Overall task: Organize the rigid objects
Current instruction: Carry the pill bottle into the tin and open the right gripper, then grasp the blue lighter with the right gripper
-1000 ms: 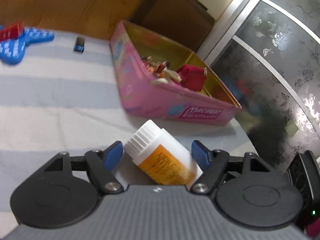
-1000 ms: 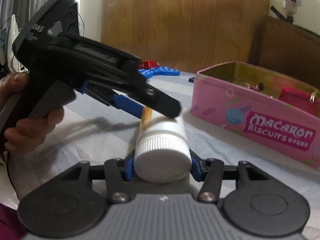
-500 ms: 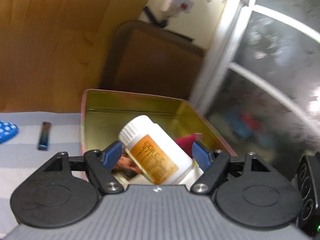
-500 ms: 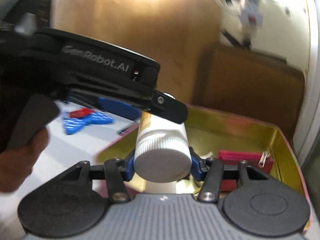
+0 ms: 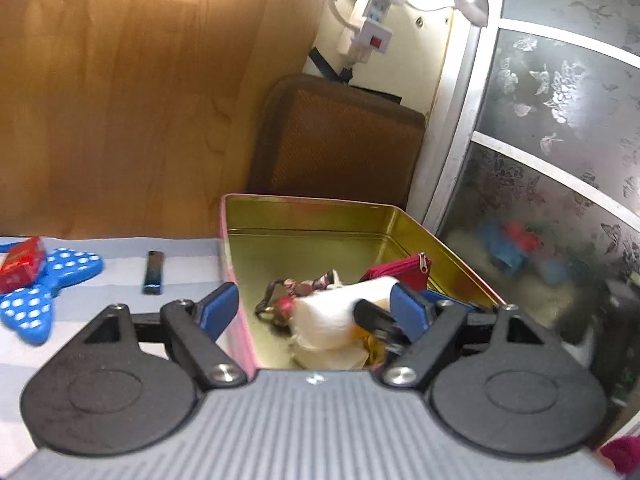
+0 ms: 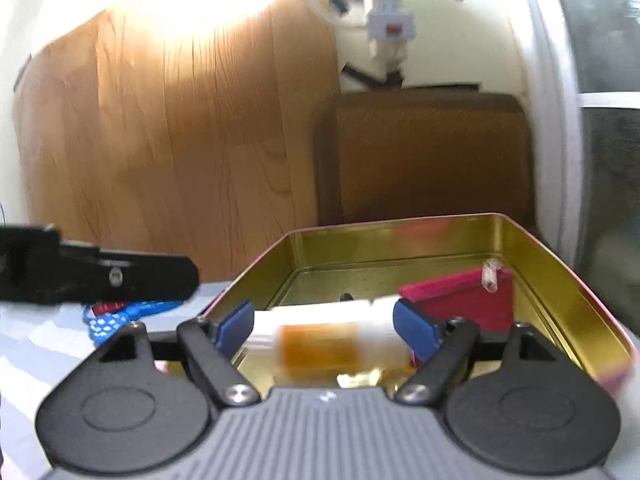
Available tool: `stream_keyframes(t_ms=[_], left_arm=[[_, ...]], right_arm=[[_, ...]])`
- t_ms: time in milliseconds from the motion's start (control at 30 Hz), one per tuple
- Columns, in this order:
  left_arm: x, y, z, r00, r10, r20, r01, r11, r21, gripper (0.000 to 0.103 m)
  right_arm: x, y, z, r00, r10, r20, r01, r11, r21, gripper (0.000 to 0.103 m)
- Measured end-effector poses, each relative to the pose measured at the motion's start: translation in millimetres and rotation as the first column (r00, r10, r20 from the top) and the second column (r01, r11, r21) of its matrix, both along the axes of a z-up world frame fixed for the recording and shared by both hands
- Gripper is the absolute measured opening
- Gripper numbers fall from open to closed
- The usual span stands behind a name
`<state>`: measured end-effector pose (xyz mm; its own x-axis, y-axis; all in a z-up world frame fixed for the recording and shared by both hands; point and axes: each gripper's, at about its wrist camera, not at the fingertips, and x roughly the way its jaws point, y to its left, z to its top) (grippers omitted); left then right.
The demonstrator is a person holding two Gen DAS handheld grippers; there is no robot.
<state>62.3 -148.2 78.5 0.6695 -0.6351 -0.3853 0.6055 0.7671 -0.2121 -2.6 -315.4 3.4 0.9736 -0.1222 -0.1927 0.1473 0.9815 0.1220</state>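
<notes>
A white bottle with an orange label [image 6: 320, 340] lies sideways and blurred inside the pink biscuit tin [image 6: 560, 264], loose beneath my right gripper [image 6: 324, 320], whose jaws are opening and whose pads stand off it. In the left wrist view the bottle [image 5: 336, 316] shows as a white smear among the tin's contents. My left gripper [image 5: 316, 304] hovers over the near end of the tin [image 5: 320, 216], jaws opening, pads touching nothing. A black finger of the right gripper [image 5: 372, 316] pokes in beside the bottle. The left gripper [image 6: 100, 276] sits at the left of the right wrist view.
A red zip pouch [image 5: 400, 272] and a keychain trinket [image 5: 288, 300] lie in the tin. On the striped cloth to the left are a blue dotted bow [image 5: 52, 280], a red box [image 5: 22, 264] and a dark stick [image 5: 154, 272]. Behind stand a brown panel [image 5: 340, 140] and a wooden wall.
Both grippers carried the bottle up from the cloth and over the tin. Their jaws have spread, and the bottle has dropped out of them into the tin, turning sideways.
</notes>
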Motion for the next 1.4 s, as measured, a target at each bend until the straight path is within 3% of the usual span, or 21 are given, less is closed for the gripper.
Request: stream_keyframes(t_ms=[167,333,500,667,800,1067,1167,1233,1400], left_arm=[[-21.8,26.6,-15.2,0.998,0.032,0.046,-0.034,0.998,0.045,0.085],[-16.3,70.0,-37.3,0.989,0.149,-0.006,-0.149,0.986,0.074,0.09],[-3.1,123.5,-49.0,0.94,0.34,-0.006,-0.339,0.938,0.078,0.09],[5.4,151.3,-60.9,0.887,0.462,0.021,-0.461,0.882,0.1,0.09],[11.5,147.8,-74.3,0.879,0.475,0.021,-0.474,0.871,0.127,0.088],[5.7,147.3,-75.7,0.892,0.447,0.065,-0.452,0.884,0.123,0.09],[5.8,150.2,-75.6,0.886,0.461,0.049,-0.463,0.879,0.113,0.09],[7.2,152.3,-75.5,0.876,0.48,0.042,-0.481,0.87,0.107,0.09],[8.0,154.7,-75.2,0.869,0.495,0.03,-0.495,0.864,0.095,0.09]], right_arm=[[-40.0,29.0,-22.9,0.997,-0.01,0.079,0.009,1.0,0.01,0.079],[-35.5,67.4,-28.3,0.993,0.102,0.065,-0.099,0.994,-0.055,0.075],[-23.6,97.9,-32.9,0.988,0.15,0.042,-0.145,0.983,-0.11,0.071],[-15.9,120.3,-37.1,0.99,0.141,0.022,-0.134,0.973,-0.187,0.071],[-15.3,123.5,-37.4,0.988,0.151,0.02,-0.144,0.969,-0.203,0.071],[-6.2,124.2,-37.5,0.986,0.162,-0.033,-0.165,0.966,-0.2,0.071],[6.1,126.9,-38.6,0.976,0.195,-0.1,-0.211,0.958,-0.194,0.06],[18.7,128.8,-37.4,0.963,0.233,-0.138,-0.255,0.952,-0.17,0.044],[80.2,150.5,-14.4,0.946,0.272,-0.178,-0.306,0.93,-0.203,0.04]])
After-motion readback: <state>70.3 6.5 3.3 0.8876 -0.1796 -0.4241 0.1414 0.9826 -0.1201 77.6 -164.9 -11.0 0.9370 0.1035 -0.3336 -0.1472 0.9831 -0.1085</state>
